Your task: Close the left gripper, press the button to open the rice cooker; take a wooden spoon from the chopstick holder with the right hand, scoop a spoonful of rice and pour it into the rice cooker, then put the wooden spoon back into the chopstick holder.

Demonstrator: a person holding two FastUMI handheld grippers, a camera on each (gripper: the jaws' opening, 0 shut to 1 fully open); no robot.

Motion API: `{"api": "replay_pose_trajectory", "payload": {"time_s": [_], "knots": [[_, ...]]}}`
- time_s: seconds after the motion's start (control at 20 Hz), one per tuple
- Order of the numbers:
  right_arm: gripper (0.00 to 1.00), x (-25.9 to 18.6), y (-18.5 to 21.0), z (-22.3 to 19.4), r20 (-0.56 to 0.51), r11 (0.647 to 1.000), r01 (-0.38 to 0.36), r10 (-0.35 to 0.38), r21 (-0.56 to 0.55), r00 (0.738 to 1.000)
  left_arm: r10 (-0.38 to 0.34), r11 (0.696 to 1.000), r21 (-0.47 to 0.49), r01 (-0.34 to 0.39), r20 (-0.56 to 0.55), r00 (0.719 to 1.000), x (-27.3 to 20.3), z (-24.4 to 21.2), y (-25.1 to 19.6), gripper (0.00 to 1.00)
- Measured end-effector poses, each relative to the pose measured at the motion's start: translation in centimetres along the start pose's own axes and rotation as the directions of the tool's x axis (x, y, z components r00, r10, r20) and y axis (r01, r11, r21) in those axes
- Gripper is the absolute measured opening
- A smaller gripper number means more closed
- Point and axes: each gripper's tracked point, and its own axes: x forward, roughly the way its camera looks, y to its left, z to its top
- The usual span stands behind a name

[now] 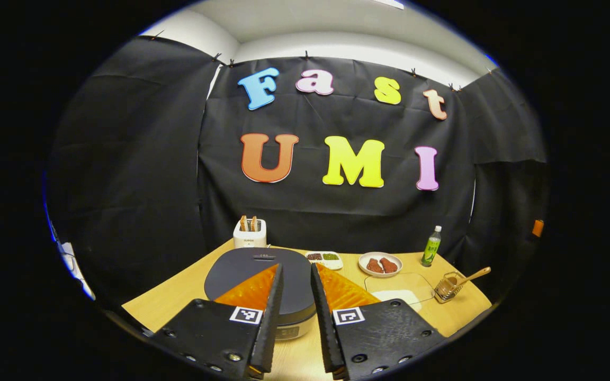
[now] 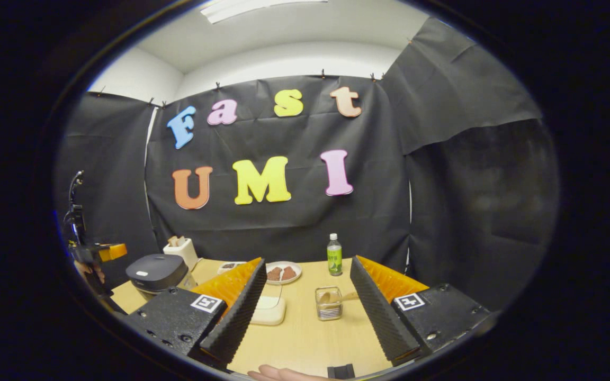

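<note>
Wooden tabletop [image 1: 178, 296] carried everything. Left gripper [image 1: 295, 280] hung over the closed rice cooker [image 1: 249, 272] at lower centre of the left gripper view, jaws narrowly parted, gripping nothing. Right gripper [image 2: 305, 278] had jaws wide and empty, framing the chopstick holder [image 2: 329, 303]. Wooden spoon [image 1: 472, 276] leaned in that holder at lower right of the left gripper view.
</note>
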Motion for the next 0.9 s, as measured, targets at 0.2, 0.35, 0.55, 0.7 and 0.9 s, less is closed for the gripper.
{"api": "replay_pose_trajectory", "payload": {"time_s": [0.2,0.35,0.55,0.7,0.9], "knots": [[1.00,0.3,0.1,-0.9,-0.009,1.000,-0.001,0.001,-0.020,1.000,0.060,0.998,-0.023,-0.063,-0.107,0.992,0.9,-3.6,2.5,0.02],[1.00,0.7,0.5,-1.8,-0.025,1.000,-0.007,0.007,-0.020,1.000,0.063,0.997,-0.042,-0.072,-0.196,0.979,2.5,-6.1,3.2,0.00],[1.00,1.2,0.9,-2.9,-0.049,1.000,-0.012,0.011,-0.028,0.999,0.067,0.997,-0.025,-0.075,-0.241,0.968,3.9,-7.6,4.0,0.00],[1.00,1.6,1.1,-4.0,-0.068,0.999,-0.015,0.013,-0.032,0.998,0.079,0.996,-0.021,-0.088,-0.271,0.959,4.7,-8.4,4.6,0.00],[1.00,1.7,1.4,-4.1,-0.056,1.000,-0.017,0.018,0.018,0.998,0.101,0.994,-0.011,-0.110,-0.300,0.948,5.5,-9.3,5.9,0.00]]}}
